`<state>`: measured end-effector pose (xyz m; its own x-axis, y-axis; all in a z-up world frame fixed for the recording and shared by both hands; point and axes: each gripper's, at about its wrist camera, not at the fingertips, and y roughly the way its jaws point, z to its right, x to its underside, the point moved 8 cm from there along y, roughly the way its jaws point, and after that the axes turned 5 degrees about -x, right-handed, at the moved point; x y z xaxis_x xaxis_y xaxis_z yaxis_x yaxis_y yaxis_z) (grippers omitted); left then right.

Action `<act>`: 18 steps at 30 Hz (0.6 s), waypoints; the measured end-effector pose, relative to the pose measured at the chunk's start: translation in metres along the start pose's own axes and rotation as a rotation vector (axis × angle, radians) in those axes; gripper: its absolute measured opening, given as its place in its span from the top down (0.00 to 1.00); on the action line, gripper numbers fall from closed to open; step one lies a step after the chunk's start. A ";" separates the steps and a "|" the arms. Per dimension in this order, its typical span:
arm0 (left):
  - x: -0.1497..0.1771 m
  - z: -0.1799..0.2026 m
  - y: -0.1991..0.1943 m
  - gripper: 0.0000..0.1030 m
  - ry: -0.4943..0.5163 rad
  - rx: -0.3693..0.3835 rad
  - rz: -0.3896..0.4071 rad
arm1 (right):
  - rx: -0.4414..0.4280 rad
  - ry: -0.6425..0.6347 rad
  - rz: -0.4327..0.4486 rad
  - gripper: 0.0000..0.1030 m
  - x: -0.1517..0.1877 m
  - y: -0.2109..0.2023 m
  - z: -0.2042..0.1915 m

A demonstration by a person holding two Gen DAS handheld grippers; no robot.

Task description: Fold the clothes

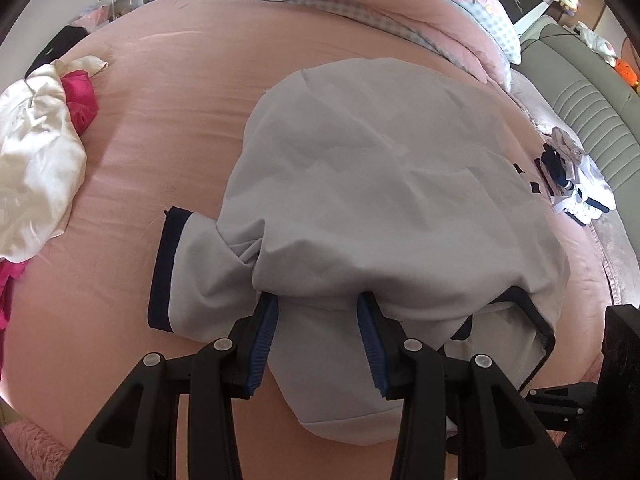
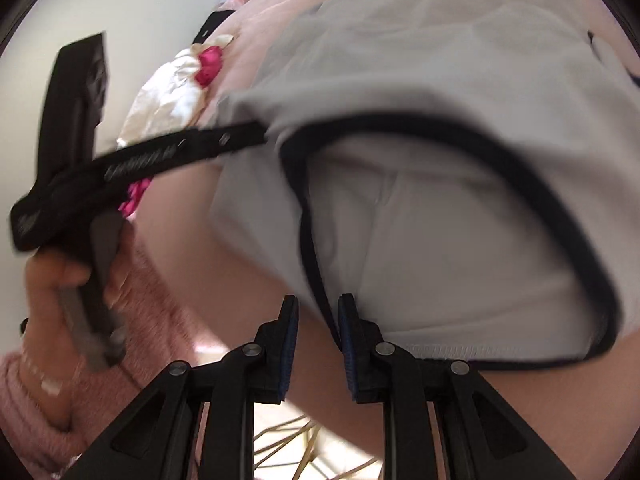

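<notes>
Only right wrist view shows hand (image 2: 60, 280) holding left gripper (image 2: 256, 136)

Left gripper (image 1: 318, 312): points steeply down, blue-padded fingers (image 1: 264, 344) set apart with a bunch of fabric between them, tips buried under the fold.
Right gripper (image 2: 318, 316): angled down, fingers (image 2: 347, 344) closer together, a dark-edged hem in the narrow gap.
Left hand (image 2: 60, 280): wrapped round the left gripper's handle, a fuzzy pink sleeve (image 2: 24, 400) at the wrist.
</notes>
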<state>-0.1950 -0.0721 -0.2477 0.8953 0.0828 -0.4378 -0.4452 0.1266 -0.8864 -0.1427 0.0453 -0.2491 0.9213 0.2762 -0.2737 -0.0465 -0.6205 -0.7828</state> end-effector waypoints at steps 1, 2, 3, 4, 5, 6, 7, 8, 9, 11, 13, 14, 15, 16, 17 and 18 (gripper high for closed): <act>0.002 0.002 -0.006 0.63 0.006 0.011 0.006 | -0.013 -0.005 -0.007 0.81 0.006 -0.001 -0.004; 0.004 0.004 -0.012 0.63 0.011 0.022 0.012 | -0.011 -0.013 -0.011 0.81 0.007 -0.004 -0.006; 0.007 0.006 -0.018 0.63 0.017 0.025 0.022 | 0.000 -0.014 0.005 0.81 0.004 -0.010 -0.006; 0.010 0.007 -0.024 0.63 0.023 0.027 0.032 | 0.003 0.000 0.050 0.81 -0.003 -0.021 -0.004; 0.013 0.007 -0.028 0.63 0.026 0.023 0.031 | 0.005 0.015 0.095 0.81 -0.012 -0.030 -0.003; 0.017 0.008 -0.029 0.63 0.027 0.024 0.025 | 0.003 0.036 0.143 0.81 -0.021 -0.038 0.000; 0.020 0.009 -0.030 0.63 0.025 0.029 0.020 | 0.009 0.054 0.183 0.81 -0.030 -0.045 0.003; 0.024 0.010 -0.030 0.63 0.023 0.034 0.016 | 0.038 0.060 0.193 0.81 -0.036 -0.044 0.008; 0.027 0.012 -0.030 0.63 0.022 0.032 0.013 | 0.077 0.061 0.184 0.81 -0.042 -0.037 0.012; 0.030 0.016 -0.027 0.63 0.025 0.024 0.003 | 0.138 0.056 0.131 0.81 -0.049 -0.013 0.019; 0.033 0.017 -0.026 0.63 0.034 0.017 -0.006 | 0.161 0.022 0.097 0.80 -0.052 0.010 0.015; 0.035 0.016 -0.027 0.63 0.038 0.013 -0.009 | 0.158 -0.010 0.106 0.77 -0.054 0.015 0.007; 0.036 0.013 -0.027 0.65 0.033 0.009 -0.011 | 0.141 -0.045 0.108 0.77 -0.054 0.020 -0.004; 0.037 0.009 -0.028 0.62 0.025 0.005 -0.014 | 0.088 -0.085 0.084 0.77 -0.050 0.026 -0.018; 0.039 0.005 -0.028 0.62 0.018 0.000 -0.016 | 0.043 -0.115 0.048 0.84 -0.043 0.032 -0.029; 0.040 0.001 -0.028 0.62 0.000 0.010 -0.022 | 0.025 -0.146 0.020 0.84 -0.036 0.037 -0.038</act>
<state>-0.1469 -0.0712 -0.2398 0.9049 0.0804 -0.4179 -0.4253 0.1387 -0.8943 -0.1628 -0.0150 -0.2469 0.8542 0.3686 -0.3666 -0.0757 -0.6095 -0.7892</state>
